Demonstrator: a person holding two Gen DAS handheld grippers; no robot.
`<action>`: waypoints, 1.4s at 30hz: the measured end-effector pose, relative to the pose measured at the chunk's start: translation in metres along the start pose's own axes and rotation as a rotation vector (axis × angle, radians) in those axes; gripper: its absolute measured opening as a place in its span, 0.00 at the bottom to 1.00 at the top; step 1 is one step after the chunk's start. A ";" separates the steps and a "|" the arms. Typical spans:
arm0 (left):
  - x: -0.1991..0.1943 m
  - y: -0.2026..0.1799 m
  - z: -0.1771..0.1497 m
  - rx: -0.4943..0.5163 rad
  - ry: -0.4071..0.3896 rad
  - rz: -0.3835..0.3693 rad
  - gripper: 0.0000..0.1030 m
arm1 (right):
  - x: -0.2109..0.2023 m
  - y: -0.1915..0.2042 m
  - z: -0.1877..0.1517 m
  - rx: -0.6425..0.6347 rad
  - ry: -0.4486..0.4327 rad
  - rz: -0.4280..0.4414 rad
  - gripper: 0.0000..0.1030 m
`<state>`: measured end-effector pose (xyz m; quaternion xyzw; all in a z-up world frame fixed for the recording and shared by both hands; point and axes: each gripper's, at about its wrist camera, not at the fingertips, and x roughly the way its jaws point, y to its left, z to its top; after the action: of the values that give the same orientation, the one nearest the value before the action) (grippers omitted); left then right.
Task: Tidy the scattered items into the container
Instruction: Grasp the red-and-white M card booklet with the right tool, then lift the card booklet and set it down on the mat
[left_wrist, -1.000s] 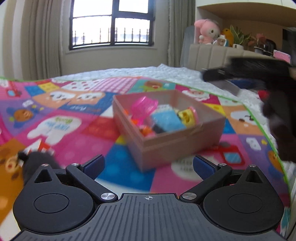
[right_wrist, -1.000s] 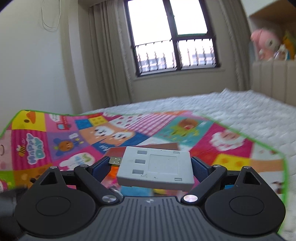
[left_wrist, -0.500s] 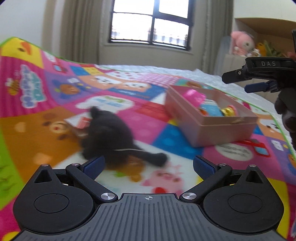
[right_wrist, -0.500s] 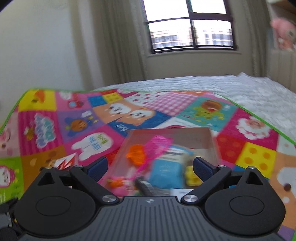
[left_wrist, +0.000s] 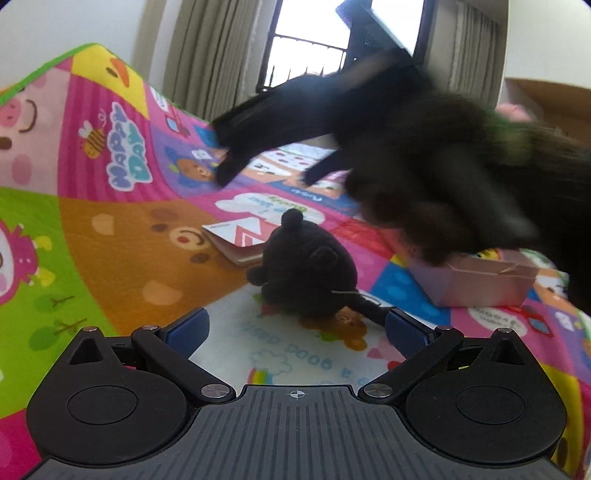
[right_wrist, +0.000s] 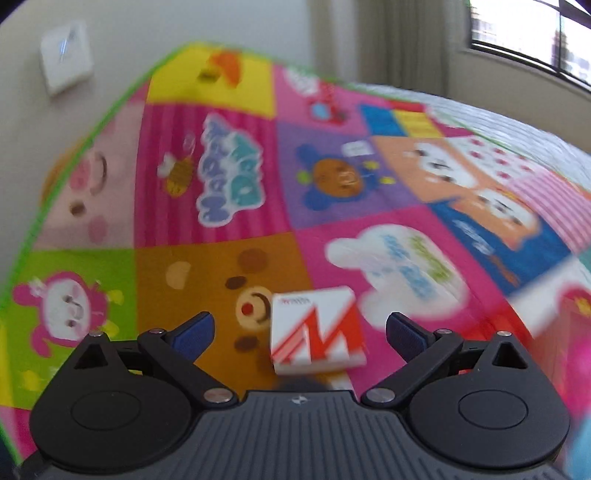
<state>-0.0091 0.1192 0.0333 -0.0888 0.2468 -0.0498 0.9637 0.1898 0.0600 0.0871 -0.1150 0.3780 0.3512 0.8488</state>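
A black plush toy (left_wrist: 306, 273) lies on the colourful play mat (left_wrist: 110, 236), just ahead of my left gripper (left_wrist: 295, 325), which is open with nothing held. The toy's tail reaches toward the right fingertip. Behind the toy lies a white box with a red zigzag (left_wrist: 240, 240). In the right wrist view that box (right_wrist: 314, 332) sits on the mat between the wide-apart fingers of my right gripper (right_wrist: 300, 328), and the pads do not touch it. The pink container (left_wrist: 484, 284) stands to the right, partly hidden by a black-gloved hand (left_wrist: 424, 177).
The right gripper, blurred, and its gloved hand cross the upper part of the left wrist view. The mat's green edge (right_wrist: 85, 147) runs along a wall on the left. Curtains and a window (left_wrist: 306, 44) are behind, with white bedding (right_wrist: 517, 125) beyond the mat.
The right gripper let go of a flat grey device over the container, then swung left to the red and white box. The left gripper swung left from the container to the black plush toy.
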 end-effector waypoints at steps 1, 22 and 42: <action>-0.001 0.001 0.000 -0.005 -0.004 -0.010 1.00 | 0.018 0.006 0.007 -0.030 0.035 -0.009 0.97; 0.010 0.000 -0.010 -0.020 0.079 0.006 1.00 | 0.075 0.007 -0.003 -0.003 0.248 -0.027 0.77; -0.005 -0.065 -0.018 0.113 0.130 -0.031 1.00 | -0.231 -0.051 -0.097 0.233 -0.343 0.076 0.77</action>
<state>-0.0249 0.0535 0.0331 -0.0346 0.3044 -0.0844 0.9482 0.0620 -0.1395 0.1836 0.0597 0.2701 0.3513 0.8945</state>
